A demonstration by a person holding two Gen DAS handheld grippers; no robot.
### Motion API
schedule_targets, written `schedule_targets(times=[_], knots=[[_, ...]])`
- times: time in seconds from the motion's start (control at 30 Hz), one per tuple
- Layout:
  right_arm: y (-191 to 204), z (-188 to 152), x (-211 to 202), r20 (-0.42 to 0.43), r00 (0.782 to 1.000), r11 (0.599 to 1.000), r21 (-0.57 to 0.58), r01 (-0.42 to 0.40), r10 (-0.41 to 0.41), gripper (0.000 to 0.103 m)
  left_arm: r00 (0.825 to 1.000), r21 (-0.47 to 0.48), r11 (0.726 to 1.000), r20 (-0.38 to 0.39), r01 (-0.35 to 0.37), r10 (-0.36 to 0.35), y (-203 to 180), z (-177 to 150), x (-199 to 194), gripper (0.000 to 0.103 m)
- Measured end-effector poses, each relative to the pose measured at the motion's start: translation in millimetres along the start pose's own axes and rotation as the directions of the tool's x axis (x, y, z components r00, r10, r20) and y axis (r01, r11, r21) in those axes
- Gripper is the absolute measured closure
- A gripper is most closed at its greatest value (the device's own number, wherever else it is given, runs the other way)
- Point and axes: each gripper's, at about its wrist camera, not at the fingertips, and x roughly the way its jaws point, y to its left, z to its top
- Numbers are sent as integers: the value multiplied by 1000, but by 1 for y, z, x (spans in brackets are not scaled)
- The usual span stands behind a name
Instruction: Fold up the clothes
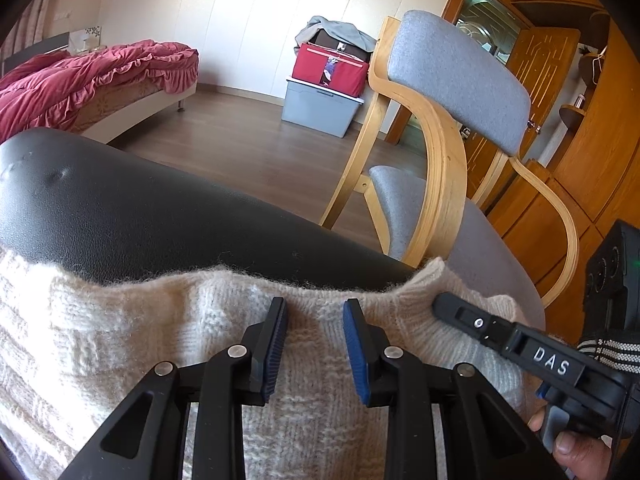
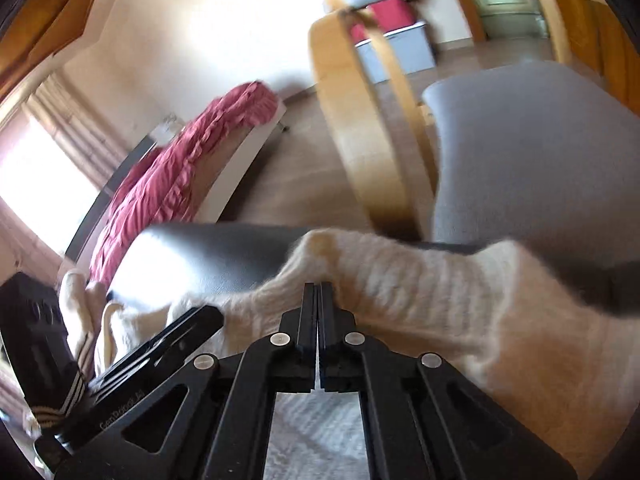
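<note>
A cream knitted sweater [image 1: 160, 340] lies spread over a black leather-like surface [image 1: 120, 208]. My left gripper [image 1: 316, 308] hovers over the sweater near its far edge, blue pads apart and nothing pinched between them. My right gripper [image 1: 440, 304] comes in from the right, its tip on the sweater's ribbed edge. In the right wrist view its jaws [image 2: 318, 288] are pressed together, and the ribbed knit [image 2: 440, 300] bunches up around the tips. The left gripper's finger [image 2: 192, 320] shows at the lower left there. That view is blurred.
A wooden chair with grey cushions [image 1: 440, 80] stands just past the surface's far edge. Beyond it are stacked storage boxes [image 1: 324, 80] and a bed with a red quilt [image 1: 80, 76]. Wooden cabinets [image 1: 580, 160] fill the right side. A hand [image 1: 576, 448] holds the right gripper.
</note>
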Motion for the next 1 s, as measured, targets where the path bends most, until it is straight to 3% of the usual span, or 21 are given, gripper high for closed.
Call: schedule_targets(times=[0.17, 0.27, 0.37, 0.47, 0.5, 0.57, 0.67, 0.8, 0.87, 0.93, 1.0], knots=[[-4, 2, -16, 86, 992, 994, 43, -96, 92, 99, 1000, -9, 1000, -2, 8, -8, 2, -1, 0, 74], [9, 7, -25, 108, 988, 993, -34, -109, 112, 98, 1000, -3, 1000, -2, 2, -2, 1, -1, 0, 74], [30, 5, 2, -21, 984, 975, -130, -178, 177, 98, 1000, -4, 1000, -2, 3, -3, 1, 0, 0, 74], [29, -2, 35, -140, 983, 986, -98, -134, 119, 103, 1000, -4, 1000, -2, 4, -4, 1, 0, 0, 74], [20, 1, 32, -119, 982, 987, -47, -151, 145, 103, 1000, -4, 1000, -2, 4, -4, 0, 0, 0, 74], [6, 10, 30, -65, 991, 993, 17, -117, 118, 103, 1000, -2, 1000, -2, 4, -4, 0, 0, -1, 74], [0, 13, 24, -13, 995, 993, 50, -103, 103, 101, 1000, -10, 1000, -2, 11, -11, 2, 1, 0, 74], [-31, 21, -27, 160, 974, 968, 169, -186, 159, 99, 1000, -15, 1000, -3, 20, -20, 3, 1, 0, 74], [-29, 31, -57, 216, 975, 973, 208, -98, 52, 99, 1000, -12, 1000, -3, 17, -17, 2, 1, 1, 74], [-26, 38, -75, 214, 975, 988, 148, 35, -67, 97, 1000, -12, 1000, -2, 17, -17, 2, 0, 0, 74], [-21, 43, -75, 145, 980, 990, 72, 124, -133, 97, 1000, -10, 1000, -2, 16, -16, 2, 0, 0, 74]])
